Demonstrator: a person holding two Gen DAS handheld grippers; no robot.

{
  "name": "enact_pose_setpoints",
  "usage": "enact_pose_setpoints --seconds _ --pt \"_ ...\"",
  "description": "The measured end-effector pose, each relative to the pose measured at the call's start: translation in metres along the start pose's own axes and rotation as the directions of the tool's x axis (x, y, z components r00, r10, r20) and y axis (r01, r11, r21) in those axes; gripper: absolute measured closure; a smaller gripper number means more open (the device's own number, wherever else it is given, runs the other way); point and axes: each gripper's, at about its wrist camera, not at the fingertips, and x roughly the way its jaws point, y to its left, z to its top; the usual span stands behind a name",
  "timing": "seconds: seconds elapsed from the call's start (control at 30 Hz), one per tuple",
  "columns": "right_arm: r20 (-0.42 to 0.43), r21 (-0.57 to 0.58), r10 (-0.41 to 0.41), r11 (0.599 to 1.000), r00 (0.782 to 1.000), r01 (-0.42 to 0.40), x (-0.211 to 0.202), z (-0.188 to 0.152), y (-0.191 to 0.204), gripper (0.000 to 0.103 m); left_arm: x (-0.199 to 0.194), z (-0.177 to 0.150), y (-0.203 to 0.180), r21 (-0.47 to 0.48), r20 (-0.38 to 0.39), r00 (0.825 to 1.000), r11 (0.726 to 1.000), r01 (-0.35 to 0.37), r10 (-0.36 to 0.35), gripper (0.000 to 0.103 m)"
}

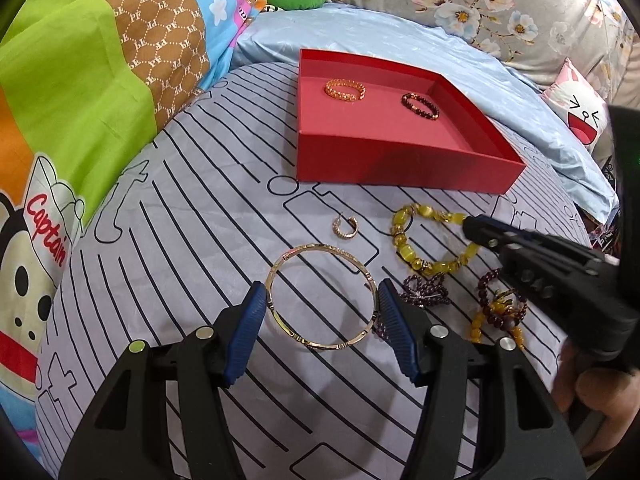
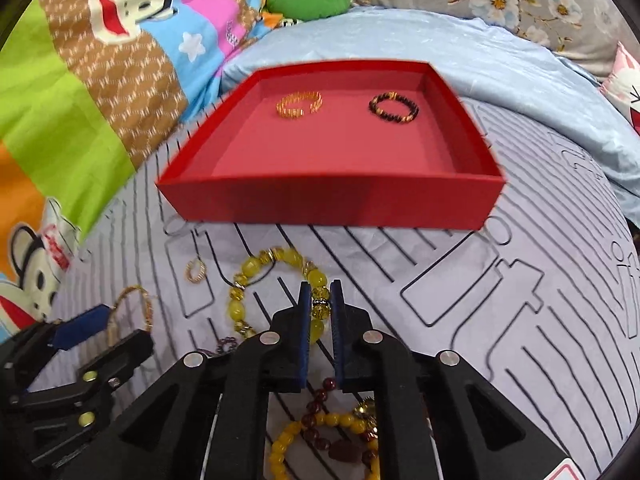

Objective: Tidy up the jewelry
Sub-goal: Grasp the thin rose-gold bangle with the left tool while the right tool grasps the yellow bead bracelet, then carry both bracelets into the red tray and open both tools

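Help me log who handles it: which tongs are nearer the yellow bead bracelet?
Right. The right tongs are shut on the yellow bead bracelet; the left tongs straddle the gold bangle beside it.

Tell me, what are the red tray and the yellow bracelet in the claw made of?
The red tray looks like matte cardboard: thin, straight folded walls and no shine. The yellow bracelet looks like glossy glass or stone beads, smooth, rounded and a little see-through, though plastic is possible.

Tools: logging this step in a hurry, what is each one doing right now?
Left tool: pads on either side of the gold bangle; whether they grip it cannot be told.
Right tool: shut on the yellow bead bracelet.
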Motion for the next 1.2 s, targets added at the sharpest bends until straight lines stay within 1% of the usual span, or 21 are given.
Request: enact_pose_setpoints --seconds 0.17,0.33,0.5,0.57,0.7,0.83,0.97,1.07,1.2 --pt "0.07 0.01 0.008 1.0 0.998 -0.009 -0.037 0.014 -0.006 0.094 -0.006 0.009 -0.004 0.013 0.012 1.0 1.0 0.009 -0.009 0.048" --pt "0.12 0.032 -0.003 0.999 0.993 -0.001 -0.066 0.027 -0.018 0.094 -0.015 0.022 -0.008 0.02 0.03 0.999 0.999 0.026 -0.027 0.048" --pt "0.163 0.056 -0.006 0.998 0.987 -0.003 -0.083 0.046 -0.034 0.094 -0.023 0.045 -0.013 0.036 0.058 0.997 0.998 0.044 -0.046 0.048" --pt "0.173 0.06 -0.003 0.998 0.985 -0.007 -0.084 0.056 -0.037 0.094 -0.025 0.059 -0.017 0.049 0.078 0.995 0.997 0.052 -0.056 0.048" --pt "0.194 0.06 0.019 0.998 0.981 -0.032 -0.077 0.087 -0.04 0.094 -0.025 0.095 -0.03 0.088 0.131 0.99 0.995 0.049 -0.06 0.048" --pt "0.202 0.058 0.047 0.997 0.978 -0.06 -0.063 0.118 -0.036 0.094 -0.015 0.128 -0.043 0.115 0.162 0.985 0.992 0.049 -0.068 0.048" --pt "0.196 0.062 0.082 0.994 0.977 -0.096 -0.042 0.142 -0.033 0.094 0.009 0.157 -0.051 0.111 0.149 0.984 0.99 0.082 -0.099 0.048" --pt "0.173 0.076 0.1 0.991 0.98 -0.114 -0.019 0.152 -0.034 0.094 0.029 0.17 -0.054 0.113 0.133 0.985 0.989 0.096 -0.111 0.048" --pt "0.113 0.078 0.083 0.993 0.99 -0.092 0.019 0.155 -0.039 0.094 0.059 0.178 -0.058 0.122 0.104 0.991 0.99 0.076 -0.088 0.048"
